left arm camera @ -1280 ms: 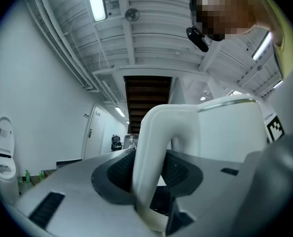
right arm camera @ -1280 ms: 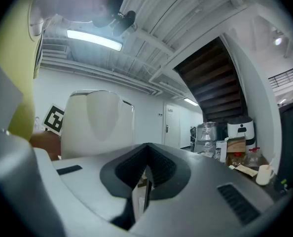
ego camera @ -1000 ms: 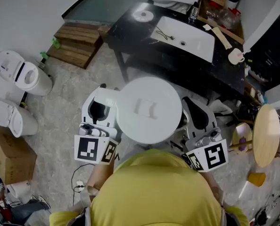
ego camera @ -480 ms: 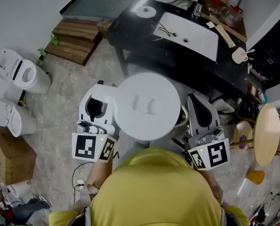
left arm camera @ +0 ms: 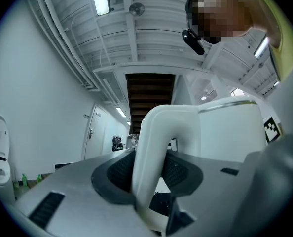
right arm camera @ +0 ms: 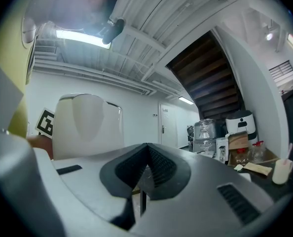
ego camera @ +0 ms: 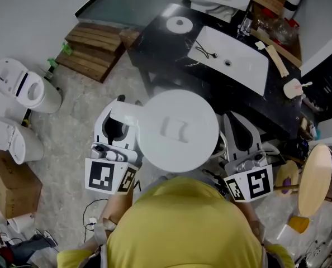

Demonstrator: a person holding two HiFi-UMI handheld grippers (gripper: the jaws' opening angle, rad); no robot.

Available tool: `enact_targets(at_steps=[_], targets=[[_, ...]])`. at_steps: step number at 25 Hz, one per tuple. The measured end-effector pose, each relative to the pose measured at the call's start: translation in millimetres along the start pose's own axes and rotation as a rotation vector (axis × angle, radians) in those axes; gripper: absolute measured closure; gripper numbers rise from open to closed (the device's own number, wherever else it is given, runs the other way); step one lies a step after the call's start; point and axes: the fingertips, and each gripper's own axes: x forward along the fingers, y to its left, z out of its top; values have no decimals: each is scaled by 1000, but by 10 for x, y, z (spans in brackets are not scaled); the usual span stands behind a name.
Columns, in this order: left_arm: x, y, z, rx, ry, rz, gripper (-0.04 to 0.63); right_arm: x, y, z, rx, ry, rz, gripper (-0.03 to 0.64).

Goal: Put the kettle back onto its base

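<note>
Step in hand: the carry. You have the kettle (ego camera: 180, 130) in the air in front of you, lid up and roughly upright, short of the black table (ego camera: 155, 46).

left gripper (left arm camera: 149, 174): clamped on the kettle's handle (left arm camera: 159, 142), with the pads either side of the white loop, low on it. That is the only grip taking the load.

right gripper (right arm camera: 145, 172): jaws closed together with nothing in them. It sits just beside the kettle body on your right. I can't tell from the head view whether it touches the wall.

Base: my read is that it's the white round disc (ego camera: 180, 22) at the far left end of the table, left of the white basin (ego camera: 233, 52). It is well apart from the kettle and has nothing on it. It's too small here to confirm a centre connector.

Next move, as I judge it:
- Bring the kettle over the disc, coming in from above the table edge rather than across it.
- Level it, centre the bottom over the disc's middle, then lower straight down until it seats flat.
- The handle grip is off-centre, so expect the body to swing or tilt. The closed right jaws could steady the wall.
- Don't open the left jaws until the kettle stands on its own.
</note>
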Motion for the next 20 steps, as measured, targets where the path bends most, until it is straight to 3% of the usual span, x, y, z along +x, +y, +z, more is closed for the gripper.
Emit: enact_targets(at_steps=[9,20], targets=[[699,115,-58,-1,19,15,449,534,-597,-67,28,15,7,600],[1141,148,-181,5,19,38,448,931,-921,-155,27,14,65,600]])
